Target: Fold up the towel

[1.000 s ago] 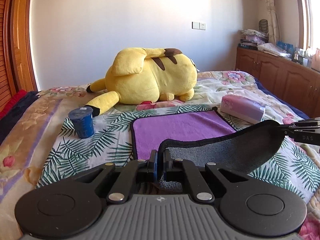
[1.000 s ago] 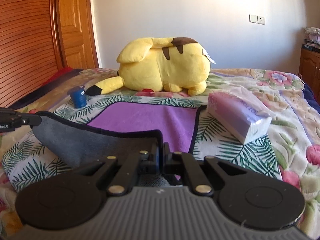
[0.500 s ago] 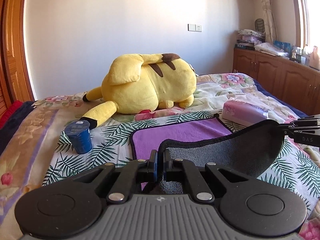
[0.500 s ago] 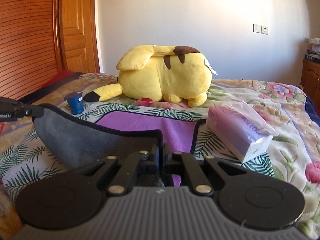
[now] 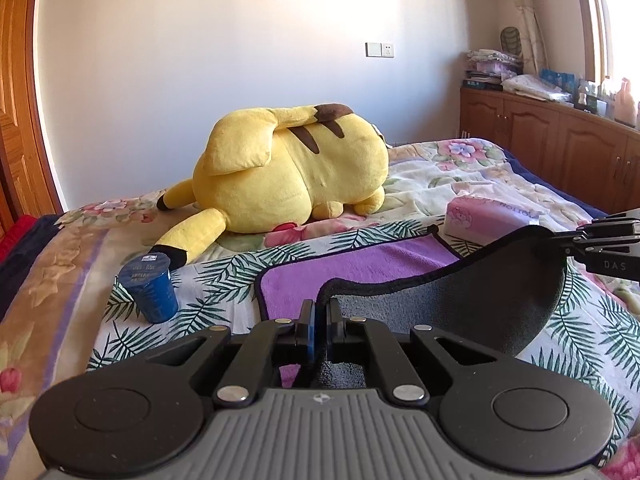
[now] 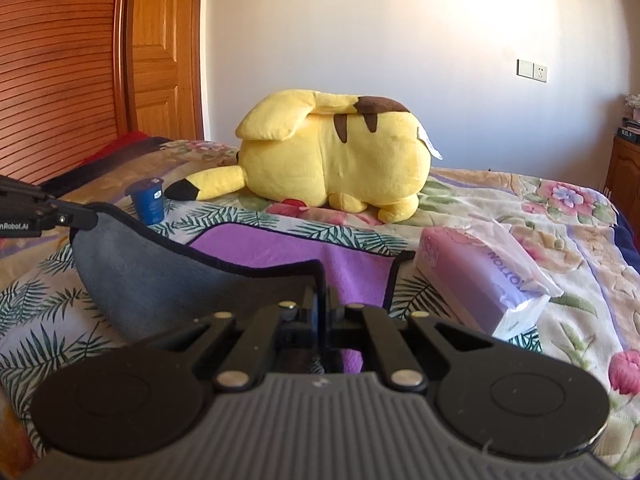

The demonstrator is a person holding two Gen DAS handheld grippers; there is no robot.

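A towel, purple on top and grey beneath with a dark hem (image 5: 360,268) (image 6: 288,252), lies on the bed with its near edge lifted. My left gripper (image 5: 319,320) is shut on the near left corner. My right gripper (image 6: 320,304) is shut on the near right corner. The raised grey underside (image 5: 460,304) (image 6: 160,280) sags between them above the bed. The right gripper also shows at the right edge of the left wrist view (image 5: 568,246). The left gripper shows at the left edge of the right wrist view (image 6: 90,216).
A big yellow plush toy (image 5: 288,172) (image 6: 332,156) lies just beyond the towel. A blue cup (image 5: 150,288) (image 6: 149,200) stands left of the towel. A pink tissue pack (image 5: 492,218) (image 6: 484,276) lies right of it. Wooden cabinets (image 5: 560,148) line the right wall.
Both grippers have risen and moved forward toward the plush toy, carrying the towel's near edge higher over the purple part.
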